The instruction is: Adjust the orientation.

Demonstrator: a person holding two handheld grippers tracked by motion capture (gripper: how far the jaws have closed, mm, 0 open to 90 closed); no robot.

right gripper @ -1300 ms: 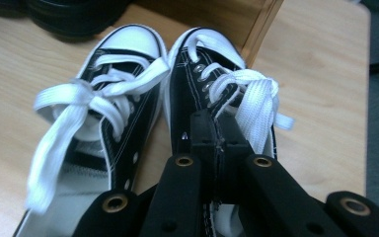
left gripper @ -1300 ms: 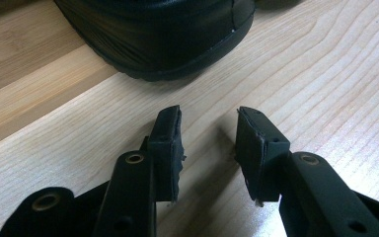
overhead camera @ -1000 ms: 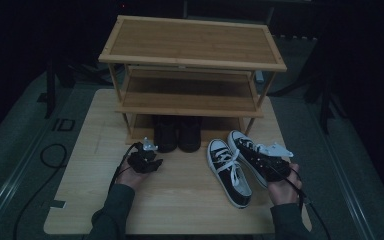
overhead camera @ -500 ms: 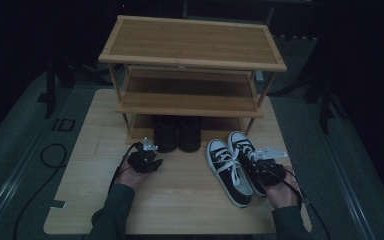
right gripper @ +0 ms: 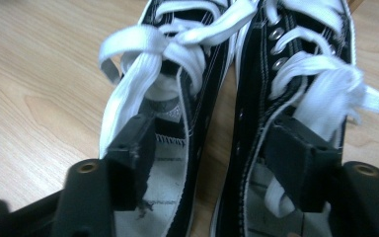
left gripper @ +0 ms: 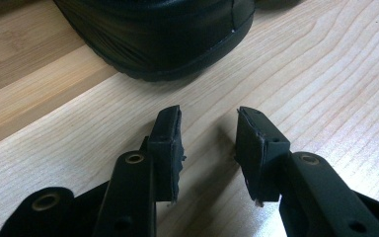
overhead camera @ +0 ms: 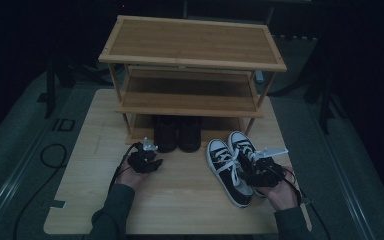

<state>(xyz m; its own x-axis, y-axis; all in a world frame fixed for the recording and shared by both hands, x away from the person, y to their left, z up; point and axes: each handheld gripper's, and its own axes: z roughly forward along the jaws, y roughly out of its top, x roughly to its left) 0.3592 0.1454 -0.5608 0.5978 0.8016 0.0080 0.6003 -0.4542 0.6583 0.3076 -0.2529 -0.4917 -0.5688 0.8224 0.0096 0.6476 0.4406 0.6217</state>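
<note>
I'm at the release step with the pair of black-and-white sneakers (overhead camera: pixel 232 167): my right gripper (overhead camera: pixel 264 169) sits over their heels on the table (overhead camera: pixel 180 205), and its jaws have just been opening. In the right gripper view 1 jaw stands inside the left sneaker (right gripper: pixel 168 123) and the other inside the right sneaker (right gripper: pixel 296 74), with the 2 inner collar walls between them. The pads look clear of the canvas now, so I judge the pair let go and resting on the wood, toes pointing toward the shoe rack (overhead camera: pixel 192 75).

My left gripper (overhead camera: pixel 145 159) rests low on the table, jaws about half apart with nothing between them. In the left gripper view the rounded heel of a black shoe (left gripper: pixel 163 34) lies just ahead of the fingertips, apart from them, bare wood in the gap. From the high view that is the left one of 2 black shoes (overhead camera: pixel 177 134) standing side by side at the rack's bottom level.

Next, as I read it: either lift the right gripper straight up out of the sneakers without snagging the white laces (right gripper: pixel 177 44), or re-grip both collars together and slide the pair in beside the black ones. The free space is at the right of the bottom level, near the sneaker toes. The laces lie loose and close to my jaws, so that's the thing to watch.
</note>
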